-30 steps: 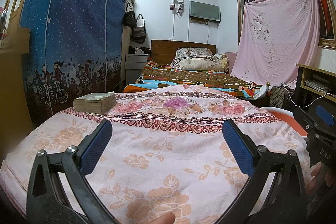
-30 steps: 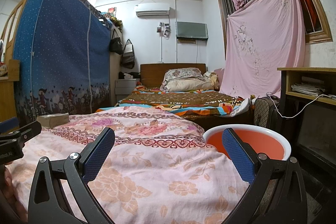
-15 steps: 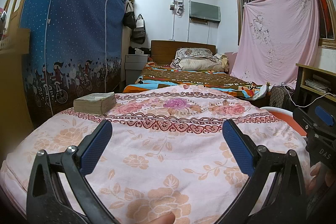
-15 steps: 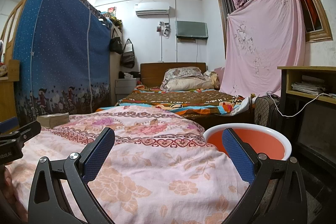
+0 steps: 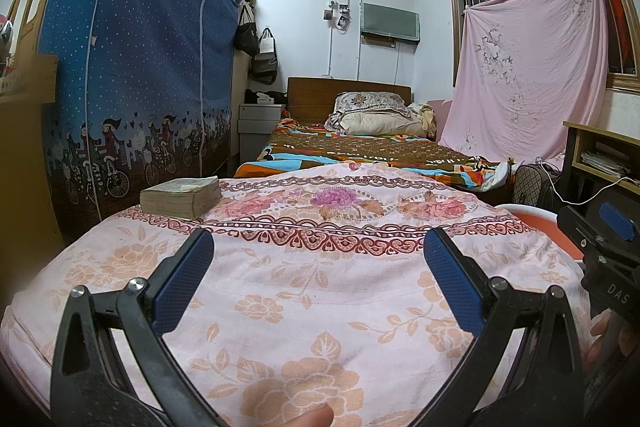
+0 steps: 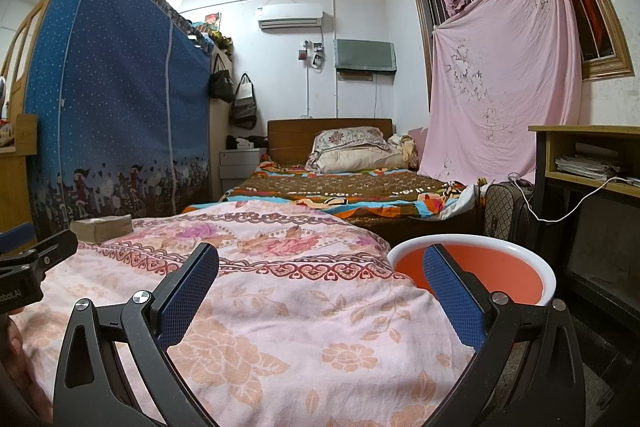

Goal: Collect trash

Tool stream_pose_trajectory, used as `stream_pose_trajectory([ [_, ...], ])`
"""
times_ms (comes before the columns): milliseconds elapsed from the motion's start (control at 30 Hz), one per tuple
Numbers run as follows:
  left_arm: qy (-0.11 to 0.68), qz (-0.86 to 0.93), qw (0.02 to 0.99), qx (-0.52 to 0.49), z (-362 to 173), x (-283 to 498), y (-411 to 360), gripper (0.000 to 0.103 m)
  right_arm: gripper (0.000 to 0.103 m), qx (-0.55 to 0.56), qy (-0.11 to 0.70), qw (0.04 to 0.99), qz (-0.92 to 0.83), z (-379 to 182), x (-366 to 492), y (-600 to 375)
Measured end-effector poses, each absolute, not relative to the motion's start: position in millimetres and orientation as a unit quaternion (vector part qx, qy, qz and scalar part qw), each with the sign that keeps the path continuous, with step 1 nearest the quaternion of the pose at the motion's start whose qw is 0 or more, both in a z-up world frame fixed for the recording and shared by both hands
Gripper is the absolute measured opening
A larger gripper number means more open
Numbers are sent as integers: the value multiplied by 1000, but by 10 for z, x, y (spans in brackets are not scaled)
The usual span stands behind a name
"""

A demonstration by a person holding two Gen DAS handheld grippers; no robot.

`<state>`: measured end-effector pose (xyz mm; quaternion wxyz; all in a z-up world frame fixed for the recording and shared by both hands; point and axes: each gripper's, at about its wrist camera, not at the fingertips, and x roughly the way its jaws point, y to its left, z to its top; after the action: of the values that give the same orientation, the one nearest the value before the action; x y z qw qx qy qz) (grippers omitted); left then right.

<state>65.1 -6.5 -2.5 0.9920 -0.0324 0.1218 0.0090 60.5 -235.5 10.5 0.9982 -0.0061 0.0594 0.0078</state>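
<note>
My left gripper (image 5: 318, 281) is open and empty above a pink floral bedspread (image 5: 320, 307). My right gripper (image 6: 320, 291) is open and empty above the same bedspread (image 6: 280, 327), at its right side. An orange basin with a white rim (image 6: 496, 247) stands just right of the bed; its edge also shows in the left wrist view (image 5: 536, 217). A thick worn book (image 5: 182, 197) lies on the bedspread at the far left, and shows in the right wrist view (image 6: 102, 227). No loose trash shows on the bedspread.
A blue fabric wardrobe (image 5: 132, 87) stands on the left. A second bed with pillows (image 5: 368, 143) lies beyond. A wooden desk (image 6: 588, 163) with papers and a white cable stands on the right, a checked bag (image 6: 502, 213) beside it.
</note>
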Motion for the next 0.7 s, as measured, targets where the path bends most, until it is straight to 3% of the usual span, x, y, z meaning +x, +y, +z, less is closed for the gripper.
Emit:
stream_pose_trajectory([
  [700, 122, 7, 992, -31, -9, 647, -70, 91, 103, -5, 61, 998, 8, 111, 589, -2344],
])
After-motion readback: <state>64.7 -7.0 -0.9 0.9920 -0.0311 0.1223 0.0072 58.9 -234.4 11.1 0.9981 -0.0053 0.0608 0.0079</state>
